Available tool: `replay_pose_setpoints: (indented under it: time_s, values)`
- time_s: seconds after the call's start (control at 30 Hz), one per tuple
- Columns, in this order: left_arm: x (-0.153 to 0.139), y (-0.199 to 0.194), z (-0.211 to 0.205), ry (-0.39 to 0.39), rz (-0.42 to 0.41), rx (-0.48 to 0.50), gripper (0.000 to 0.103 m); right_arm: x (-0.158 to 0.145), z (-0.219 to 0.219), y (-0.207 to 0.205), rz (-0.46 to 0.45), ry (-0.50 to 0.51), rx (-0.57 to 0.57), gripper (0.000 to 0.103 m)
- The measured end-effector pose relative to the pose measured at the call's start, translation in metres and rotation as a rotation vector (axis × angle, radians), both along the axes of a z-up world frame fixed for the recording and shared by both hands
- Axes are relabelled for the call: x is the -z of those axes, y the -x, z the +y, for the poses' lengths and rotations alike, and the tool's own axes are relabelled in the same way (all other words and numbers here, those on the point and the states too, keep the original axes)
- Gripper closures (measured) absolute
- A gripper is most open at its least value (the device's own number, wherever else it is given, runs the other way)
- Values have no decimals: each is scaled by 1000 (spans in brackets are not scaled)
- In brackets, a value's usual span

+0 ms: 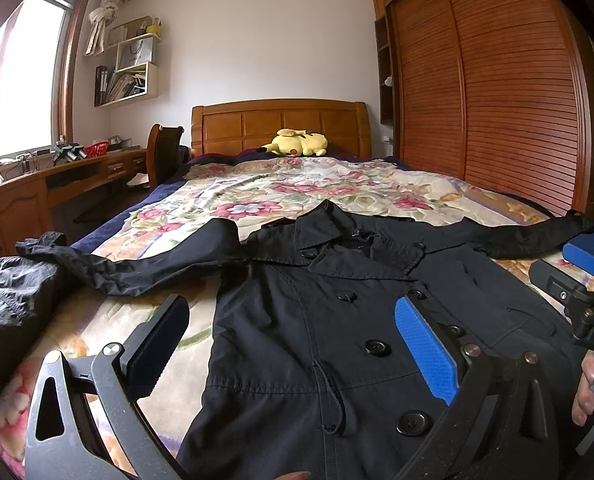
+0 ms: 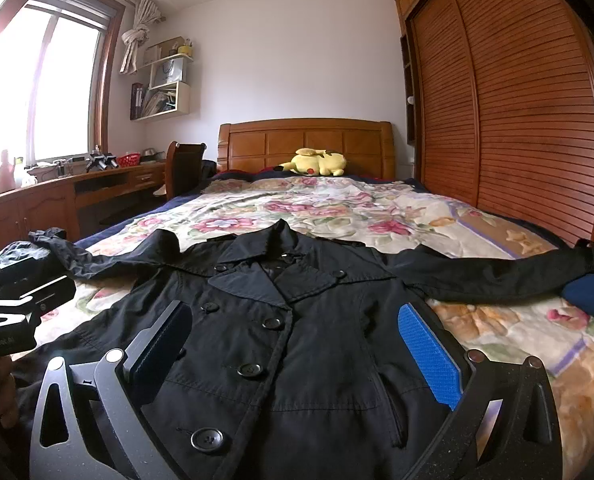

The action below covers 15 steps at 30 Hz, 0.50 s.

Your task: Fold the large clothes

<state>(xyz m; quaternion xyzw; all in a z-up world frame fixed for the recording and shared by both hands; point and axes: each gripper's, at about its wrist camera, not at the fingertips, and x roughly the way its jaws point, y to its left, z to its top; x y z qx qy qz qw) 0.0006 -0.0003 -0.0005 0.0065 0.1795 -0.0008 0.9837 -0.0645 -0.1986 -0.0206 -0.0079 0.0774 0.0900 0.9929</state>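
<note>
A black double-breasted trench coat (image 1: 297, 320) lies face up on the floral bedspread (image 1: 281, 192), collar toward the headboard, both sleeves spread sideways. It also shows in the right wrist view (image 2: 297, 320). My left gripper (image 1: 293, 332) is open and empty above the coat's front near the buttons. My right gripper (image 2: 297, 336) is open and empty above the coat's chest. The right gripper's body shows at the right edge of the left wrist view (image 1: 589, 280). The left gripper's body shows at the left edge of the right wrist view (image 2: 17, 296).
A yellow plush toy (image 1: 297, 142) lies by the wooden headboard (image 1: 281, 124). A wooden louvred wardrobe (image 1: 497, 92) runs along the bed's right side. A desk (image 1: 57, 184) and a chair (image 1: 163, 156) stand on the left under the window. A second dark garment (image 1: 9, 312) lies bunched at the bed's left edge.
</note>
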Motion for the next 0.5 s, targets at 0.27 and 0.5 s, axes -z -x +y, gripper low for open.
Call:
replay_pose_setpoints:
  time_s: [0.27,0.5]
  values:
    - [-5,-3,-7,-2,-3,-2,0,0,0,0,0,2,2,0]
    - [-5,-2,-6,-2,-6,-1,0,-1,0,0,-1,3,6,0]
